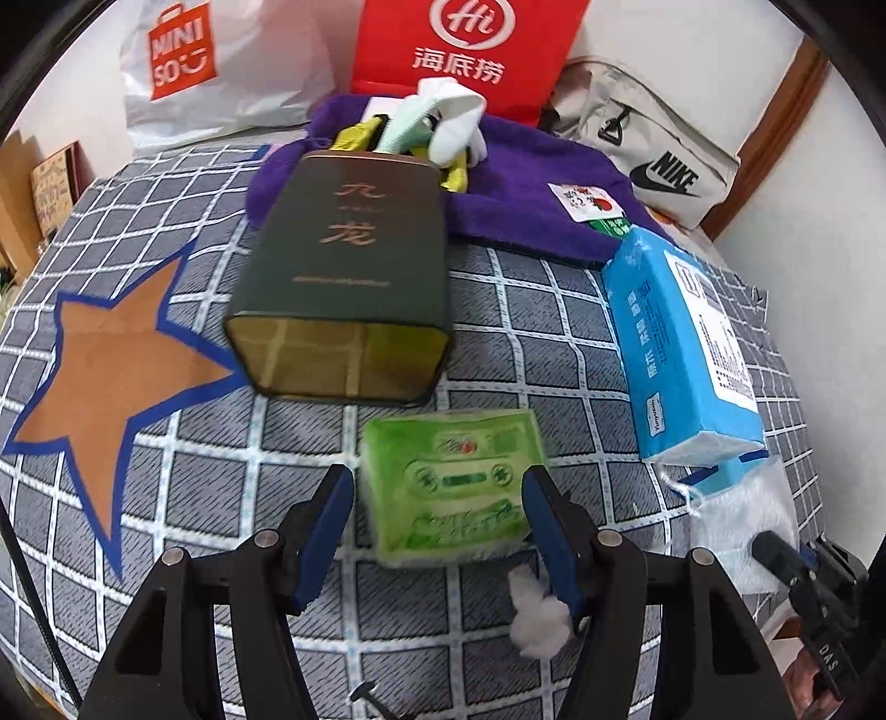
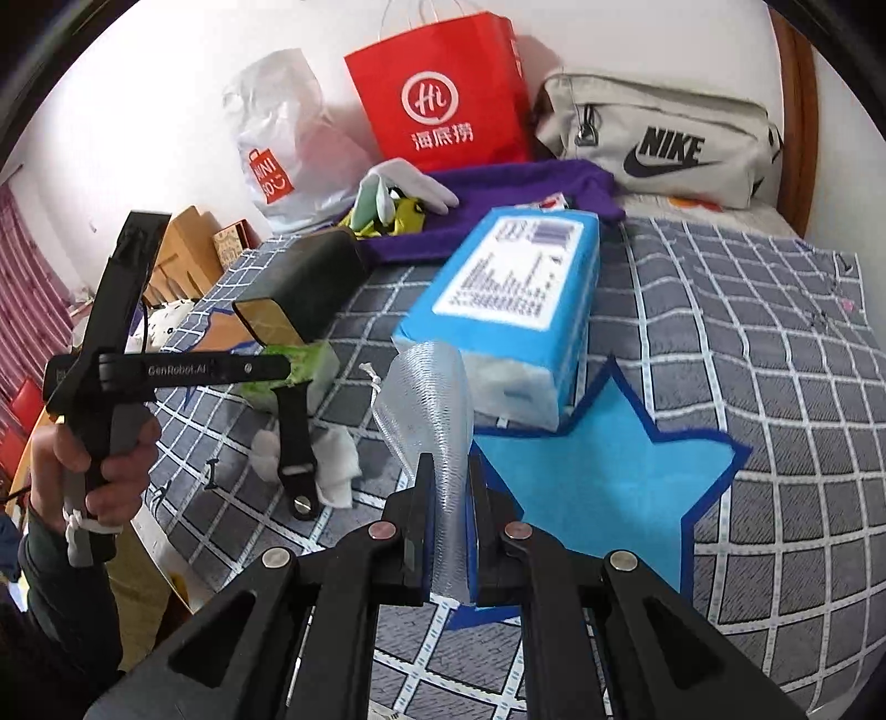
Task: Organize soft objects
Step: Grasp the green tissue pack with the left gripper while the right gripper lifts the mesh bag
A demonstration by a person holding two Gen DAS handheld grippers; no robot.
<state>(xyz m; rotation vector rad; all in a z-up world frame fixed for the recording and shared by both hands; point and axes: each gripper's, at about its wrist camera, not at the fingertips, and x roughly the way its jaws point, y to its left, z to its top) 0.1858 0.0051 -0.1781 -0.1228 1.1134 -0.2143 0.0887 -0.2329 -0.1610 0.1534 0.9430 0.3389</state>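
Observation:
My left gripper [image 1: 440, 493] is open around a green tissue pack [image 1: 451, 487] on the checked bedcover; its fingers [image 1: 326, 526] stand at either side of the pack. A white cotton wad [image 1: 540, 617] lies below the right finger. My right gripper [image 2: 448, 526] is shut on a clear mesh pouch [image 2: 429, 404] with a drawstring, held above the blue star patch [image 2: 603, 482]. A blue tissue pack [image 2: 509, 310] lies just beyond; it also shows in the left wrist view [image 1: 673, 343]. The left gripper also shows in the right wrist view [image 2: 288, 376].
A dark green tin [image 1: 343, 277] lies on its side with its open end toward me. A purple towel [image 1: 526, 205] holds gloves and socks [image 1: 443, 127]. Behind stand a red bag [image 1: 465, 50], a white Miniso bag [image 1: 221, 66] and a Nike pouch [image 2: 659, 138]. An orange star patch [image 1: 116, 376] lies left.

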